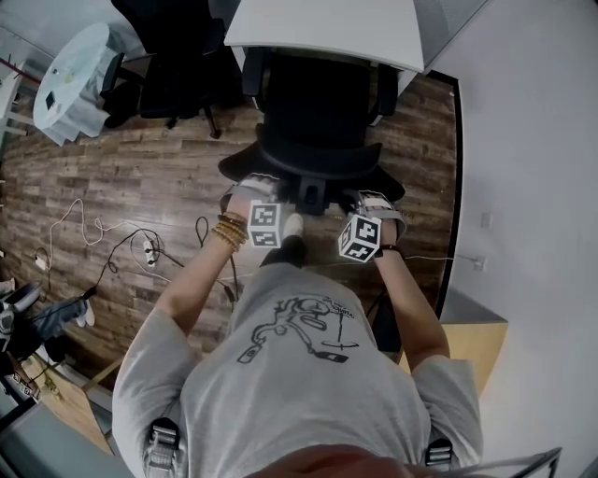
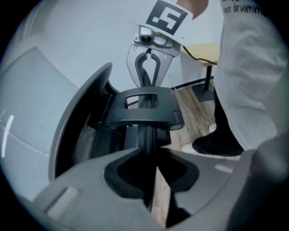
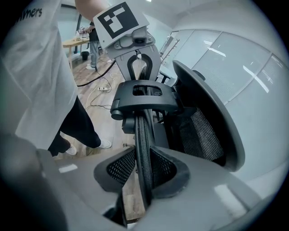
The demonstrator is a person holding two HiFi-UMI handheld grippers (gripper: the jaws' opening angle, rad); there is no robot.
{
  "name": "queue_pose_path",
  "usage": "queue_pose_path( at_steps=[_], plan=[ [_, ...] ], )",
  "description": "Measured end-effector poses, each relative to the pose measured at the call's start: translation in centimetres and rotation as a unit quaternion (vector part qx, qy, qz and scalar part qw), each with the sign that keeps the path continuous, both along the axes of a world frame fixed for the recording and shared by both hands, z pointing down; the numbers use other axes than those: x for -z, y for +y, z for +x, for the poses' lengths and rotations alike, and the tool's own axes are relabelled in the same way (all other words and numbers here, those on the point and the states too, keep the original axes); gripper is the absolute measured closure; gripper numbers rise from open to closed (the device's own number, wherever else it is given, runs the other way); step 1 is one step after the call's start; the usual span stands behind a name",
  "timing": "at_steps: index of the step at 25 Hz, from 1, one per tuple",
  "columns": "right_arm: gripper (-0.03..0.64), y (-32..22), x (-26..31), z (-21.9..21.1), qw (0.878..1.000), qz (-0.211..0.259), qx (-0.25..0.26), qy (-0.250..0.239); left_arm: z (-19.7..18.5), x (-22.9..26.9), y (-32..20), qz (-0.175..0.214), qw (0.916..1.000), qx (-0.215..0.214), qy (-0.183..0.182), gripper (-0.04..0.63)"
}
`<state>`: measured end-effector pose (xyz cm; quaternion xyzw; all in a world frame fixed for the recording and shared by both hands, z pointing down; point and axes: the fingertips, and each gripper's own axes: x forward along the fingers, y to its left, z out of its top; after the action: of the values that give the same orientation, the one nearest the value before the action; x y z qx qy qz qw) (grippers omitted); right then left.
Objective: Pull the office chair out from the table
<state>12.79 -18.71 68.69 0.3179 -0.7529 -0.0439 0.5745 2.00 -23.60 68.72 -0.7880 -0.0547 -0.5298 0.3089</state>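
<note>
Left tool [image 2: 152, 176]: jaws part-closed, clamped on the thin top rim of the backrest [image 1: 313, 163] (a hold judged suited to a straight pull).
Office chair [image 1: 318, 103]: seat tucked under the table [image 1: 318, 28] edge, not yet drawn clear.
Right tool [image 3: 143, 180]: clamped likewise on the same rim, so that the pull is kept even.

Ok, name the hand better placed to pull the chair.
Neither: left tool and right tool both clamp the top rim of the black mesh office chair, mirrored about its bracket. Pull with both.
</note>
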Motion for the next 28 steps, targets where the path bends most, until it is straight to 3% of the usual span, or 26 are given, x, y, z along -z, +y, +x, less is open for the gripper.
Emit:
queue_pose_path(
  at_steps=[28],
  plan=[
    [0.508,13.9,-0.4,-3.9,1.000,0.023,0.003,-0.005,-4.1,-0.6,14.2,0.024,0.9990,0.037,-0.002,0.502]
  ],
)
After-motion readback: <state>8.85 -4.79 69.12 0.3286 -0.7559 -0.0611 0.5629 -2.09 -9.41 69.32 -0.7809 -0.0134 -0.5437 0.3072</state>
